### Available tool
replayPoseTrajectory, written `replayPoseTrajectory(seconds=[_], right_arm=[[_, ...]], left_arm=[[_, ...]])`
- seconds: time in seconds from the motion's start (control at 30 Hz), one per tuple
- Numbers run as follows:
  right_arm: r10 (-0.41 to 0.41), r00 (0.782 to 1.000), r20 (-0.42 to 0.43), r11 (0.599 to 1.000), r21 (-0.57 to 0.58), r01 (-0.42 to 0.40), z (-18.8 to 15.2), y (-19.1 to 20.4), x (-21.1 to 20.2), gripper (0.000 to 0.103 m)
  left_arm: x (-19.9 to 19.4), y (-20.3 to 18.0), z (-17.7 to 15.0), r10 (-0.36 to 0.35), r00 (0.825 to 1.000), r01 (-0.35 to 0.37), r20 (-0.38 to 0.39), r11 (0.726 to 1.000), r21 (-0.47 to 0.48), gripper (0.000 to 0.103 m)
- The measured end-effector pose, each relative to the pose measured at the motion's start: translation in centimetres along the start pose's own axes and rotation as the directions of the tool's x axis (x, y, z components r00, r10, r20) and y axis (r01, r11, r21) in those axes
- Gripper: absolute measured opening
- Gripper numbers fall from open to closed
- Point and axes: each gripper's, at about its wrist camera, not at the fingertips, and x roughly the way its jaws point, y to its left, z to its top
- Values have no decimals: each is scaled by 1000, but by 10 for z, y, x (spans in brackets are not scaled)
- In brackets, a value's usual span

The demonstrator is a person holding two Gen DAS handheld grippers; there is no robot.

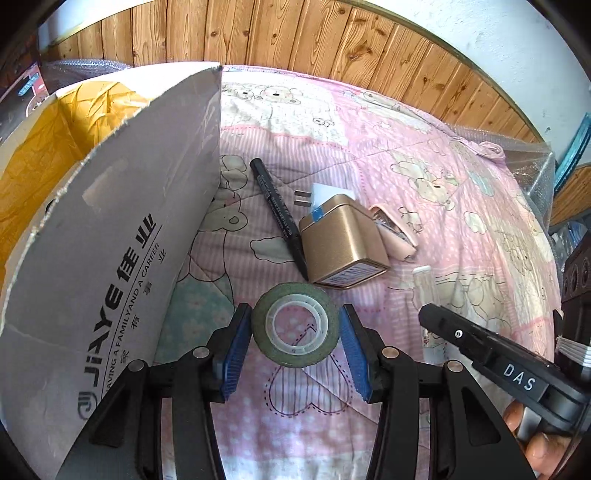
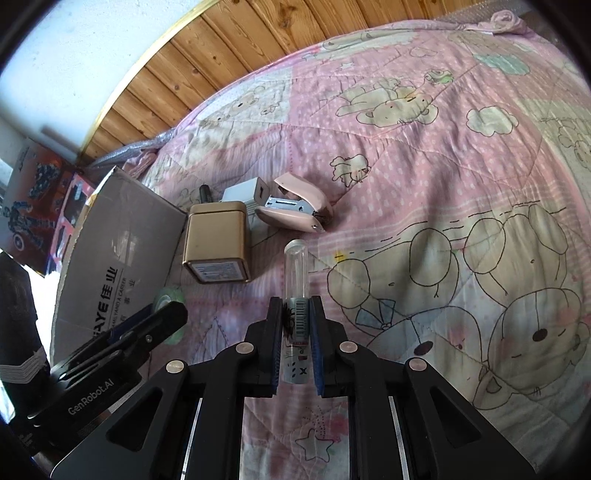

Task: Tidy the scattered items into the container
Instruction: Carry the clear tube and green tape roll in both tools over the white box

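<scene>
The open cardboard box (image 1: 110,221) (image 2: 118,251), lined in yellow, stands at the left on the pink quilt. A green tape roll (image 1: 295,325) (image 2: 170,299) lies flat beside it. My left gripper (image 1: 295,332) (image 2: 162,317) straddles the roll, and its blue pads (image 1: 236,347) touch both sides. My right gripper (image 2: 295,321) (image 1: 424,312) is shut on a clear labelled tube (image 2: 295,288) (image 1: 424,284) that points away from me. Beyond lie a gold tin (image 1: 343,243) (image 2: 218,243), a black marker (image 1: 280,218), a white plug (image 1: 328,192) (image 2: 245,192) and a pink stapler (image 1: 395,230) (image 2: 295,210).
The quilt (image 2: 424,184) stretches wide to the right of the items. A wooden panel wall (image 1: 295,33) runs behind the bed. Bubble wrap (image 1: 528,162) lies at the far right edge. Printed cartons (image 2: 37,192) stand behind the box. A person's fingers (image 1: 535,446) hold the right gripper.
</scene>
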Motion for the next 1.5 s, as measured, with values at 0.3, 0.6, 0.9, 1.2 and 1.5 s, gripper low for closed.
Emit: replayPoseTrajectory(seconds=[0.3, 0.6, 0.9, 1.2, 1.5], right_arm=[[2, 1000, 12, 1000, -21, -2, -22, 14, -28, 14], [10, 1000, 24, 998, -65, -9, -48, 38, -57, 14], [20, 999, 37, 996, -89, -17, -80, 57, -83, 14], [30, 997, 70, 992, -122, -22, -104, 74, -112, 14], [45, 995, 88, 986, -165, -30, -124, 94, -132, 14]], left_arm=[[-23, -16, 4, -22, 999, 21, 33, 999, 26, 49], [-66, -22, -17, -48, 996, 46, 74, 999, 30, 49], [-101, -26, -40, -62, 991, 59, 115, 998, 32, 49], [-137, -30, -59, -72, 985, 66, 157, 997, 46, 49], [-171, -27, -74, -57, 975, 47, 215, 998, 52, 49]])
